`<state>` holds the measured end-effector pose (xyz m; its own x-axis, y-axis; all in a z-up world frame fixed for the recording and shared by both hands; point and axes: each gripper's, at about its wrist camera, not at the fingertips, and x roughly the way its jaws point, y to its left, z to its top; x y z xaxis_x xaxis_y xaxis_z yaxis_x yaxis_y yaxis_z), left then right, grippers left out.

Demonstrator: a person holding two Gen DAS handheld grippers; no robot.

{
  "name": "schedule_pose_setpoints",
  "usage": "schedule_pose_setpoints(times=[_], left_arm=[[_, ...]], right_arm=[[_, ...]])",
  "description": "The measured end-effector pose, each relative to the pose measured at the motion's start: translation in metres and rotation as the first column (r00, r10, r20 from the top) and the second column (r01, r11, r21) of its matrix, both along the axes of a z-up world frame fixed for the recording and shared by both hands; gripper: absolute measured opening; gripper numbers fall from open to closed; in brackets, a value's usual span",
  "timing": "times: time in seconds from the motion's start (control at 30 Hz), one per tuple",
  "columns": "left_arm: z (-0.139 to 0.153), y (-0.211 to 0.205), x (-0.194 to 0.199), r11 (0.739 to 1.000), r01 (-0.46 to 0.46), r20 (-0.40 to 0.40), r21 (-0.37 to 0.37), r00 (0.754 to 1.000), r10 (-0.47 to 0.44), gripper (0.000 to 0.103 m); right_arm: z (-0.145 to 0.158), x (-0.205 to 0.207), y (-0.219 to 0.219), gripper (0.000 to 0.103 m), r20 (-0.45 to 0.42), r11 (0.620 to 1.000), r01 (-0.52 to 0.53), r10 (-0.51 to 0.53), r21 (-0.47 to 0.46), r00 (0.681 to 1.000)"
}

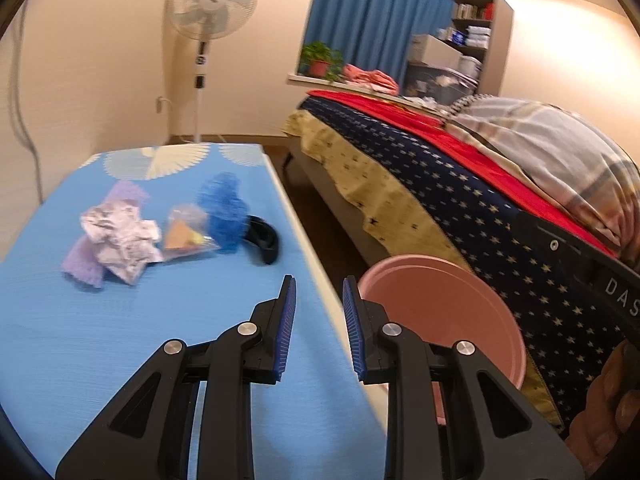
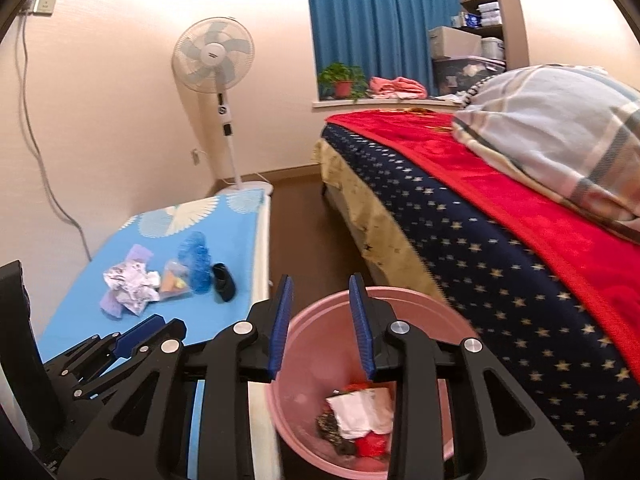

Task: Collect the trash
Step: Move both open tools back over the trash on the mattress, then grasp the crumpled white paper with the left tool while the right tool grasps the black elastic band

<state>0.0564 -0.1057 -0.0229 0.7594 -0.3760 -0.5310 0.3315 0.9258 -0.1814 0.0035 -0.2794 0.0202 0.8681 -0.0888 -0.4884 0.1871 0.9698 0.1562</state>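
A pile of trash lies on the blue table [image 1: 120, 320]: crumpled paper [image 1: 120, 240], a purple scrap [image 1: 82, 266], a clear bag with orange bits [image 1: 186, 232], a blue mesh piece [image 1: 226, 210] and a black curved object [image 1: 262, 236]. The pile also shows in the right wrist view, around the crumpled paper [image 2: 130, 286]. My left gripper [image 1: 319, 300] is open and empty over the table's right edge. My right gripper [image 2: 320, 304] is open and empty above the pink bin [image 2: 304, 412], which holds white and red trash [image 2: 360, 416]. The bin [image 1: 440, 312] stands beside the table.
A bed [image 2: 500, 248] with a starred navy cover, red blanket and plaid pillow fills the right. A standing fan [image 2: 214, 60] is in the corner. Brown floor [image 2: 304, 216] runs between table and bed. The left gripper [image 2: 136, 334] shows low left in the right wrist view.
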Motion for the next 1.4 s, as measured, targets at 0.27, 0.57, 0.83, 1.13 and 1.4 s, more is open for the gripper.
schedule_pose_setpoints(times=[0.27,0.57,0.83,1.13,1.4], left_arm=[[-0.004,0.047,0.015,0.988,-0.153,0.003,0.015,0.988,0.153,0.025],[-0.013,0.097,0.036,0.949,-0.316,-0.009,0.016,0.949,0.316,0.025],[-0.019,0.119,0.060,0.927,-0.374,-0.015,0.019,0.927,0.374,0.025],[-0.027,0.136,0.088,0.914,-0.406,-0.022,0.019,0.913,0.406,0.030],[-0.034,0.147,0.106,0.912,-0.410,-0.057,-0.013,0.911,0.409,0.042]], right_arm=[[-0.016,0.035,0.027,0.031,0.004,0.995,-0.084,0.083,0.050,0.997],[-0.036,0.079,0.055,0.031,-0.012,0.984,-0.147,0.149,0.103,0.989],[-0.055,0.120,0.074,0.031,-0.057,0.976,-0.182,0.190,0.122,0.980],[-0.075,0.160,0.088,0.047,-0.138,0.973,-0.209,0.221,0.099,0.965],[-0.089,0.186,0.094,0.047,-0.219,0.978,-0.194,0.207,0.082,0.953]])
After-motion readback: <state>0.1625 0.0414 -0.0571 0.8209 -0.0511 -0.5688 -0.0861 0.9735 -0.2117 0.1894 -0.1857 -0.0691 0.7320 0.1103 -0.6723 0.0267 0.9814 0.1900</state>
